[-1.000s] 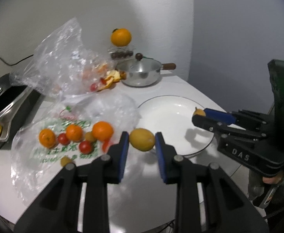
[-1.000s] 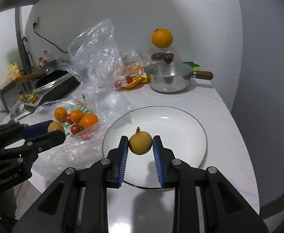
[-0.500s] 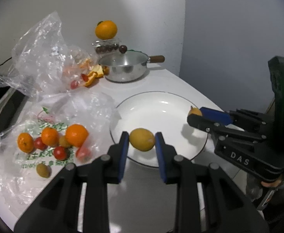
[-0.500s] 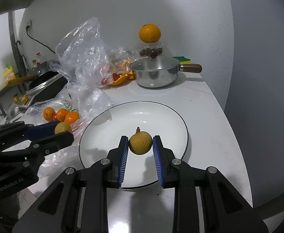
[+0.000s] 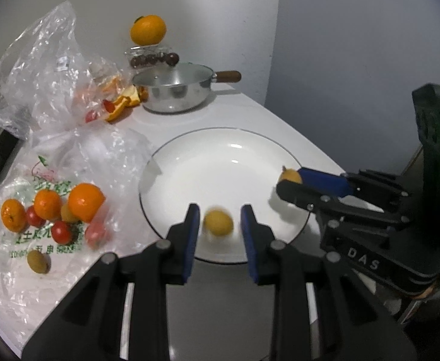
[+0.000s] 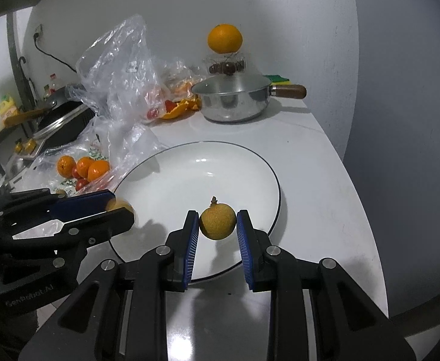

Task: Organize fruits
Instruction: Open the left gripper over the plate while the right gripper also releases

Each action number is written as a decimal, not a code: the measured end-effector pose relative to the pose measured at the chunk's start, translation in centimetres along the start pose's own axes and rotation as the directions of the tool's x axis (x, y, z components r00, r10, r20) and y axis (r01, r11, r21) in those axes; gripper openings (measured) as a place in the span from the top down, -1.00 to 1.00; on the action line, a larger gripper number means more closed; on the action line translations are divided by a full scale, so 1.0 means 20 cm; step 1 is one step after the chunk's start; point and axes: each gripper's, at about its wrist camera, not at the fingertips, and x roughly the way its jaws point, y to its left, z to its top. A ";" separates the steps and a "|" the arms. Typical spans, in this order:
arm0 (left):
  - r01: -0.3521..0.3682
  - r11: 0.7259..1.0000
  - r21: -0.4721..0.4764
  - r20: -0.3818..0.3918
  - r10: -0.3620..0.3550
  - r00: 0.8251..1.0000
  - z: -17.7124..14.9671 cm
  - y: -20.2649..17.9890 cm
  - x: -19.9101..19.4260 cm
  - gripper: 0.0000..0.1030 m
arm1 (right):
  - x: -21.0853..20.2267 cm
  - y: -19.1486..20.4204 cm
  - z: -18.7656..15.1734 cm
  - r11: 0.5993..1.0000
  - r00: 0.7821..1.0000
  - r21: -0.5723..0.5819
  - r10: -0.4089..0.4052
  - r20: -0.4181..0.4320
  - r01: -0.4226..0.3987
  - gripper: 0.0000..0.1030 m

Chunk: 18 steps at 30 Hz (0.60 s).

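My left gripper (image 5: 220,210) hangs over the near rim of the white plate (image 5: 226,168). A small yellow fruit (image 5: 219,224) shows blurred between its blue pads, with a gap on each side, so it is loose. My right gripper (image 6: 217,215) is shut on a round brown-yellow fruit with a stem (image 6: 217,222), above the plate's (image 6: 189,174) right part. In the left wrist view the right gripper (image 5: 289,180) reaches in from the right with that fruit (image 5: 290,175). Small oranges (image 5: 85,201), cherry tomatoes (image 5: 60,231) and one brownish fruit (image 5: 38,261) lie on a printed plastic bag.
A steel pot with a wooden handle (image 5: 174,90) stands behind the plate. An orange (image 5: 147,29) sits on a clear box behind the pot. A crumpled clear bag (image 5: 48,69) with peels rises at the back left. A stove and pan (image 6: 63,120) lie beyond the table's left edge.
Both grippers came forward and a little lower over the plate. The yellow fruit, gripped by the left pads before, now sits smaller and blurred between them, free of both.
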 end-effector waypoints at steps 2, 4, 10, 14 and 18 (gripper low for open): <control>0.003 1.000 -0.008 -0.005 -0.003 1.000 0.00 0.01 0.00 0.37 | 0.00 0.01 0.00 1.000 1.000 -0.001 0.001 -0.002 -0.001 0.46; 0.002 1.000 -0.021 -0.005 -0.002 1.000 0.00 0.02 -0.01 0.37 | 0.00 0.01 0.01 1.000 1.000 0.000 0.000 -0.004 0.000 0.46; -0.003 0.999 -0.032 0.013 0.003 1.000 0.00 0.05 -0.07 0.34 | -0.01 0.05 0.02 1.000 1.000 -0.010 -0.014 -0.003 0.014 0.46; -0.004 0.999 -0.037 0.026 0.005 1.000 -0.01 0.08 -0.12 0.24 | -0.03 0.09 0.03 1.000 1.000 -0.023 -0.018 0.002 0.018 0.44; 0.002 0.998 -0.059 0.039 0.000 0.999 -0.02 0.11 -0.16 0.04 | -0.06 0.13 0.04 0.999 1.000 -0.034 -0.021 0.008 0.021 0.44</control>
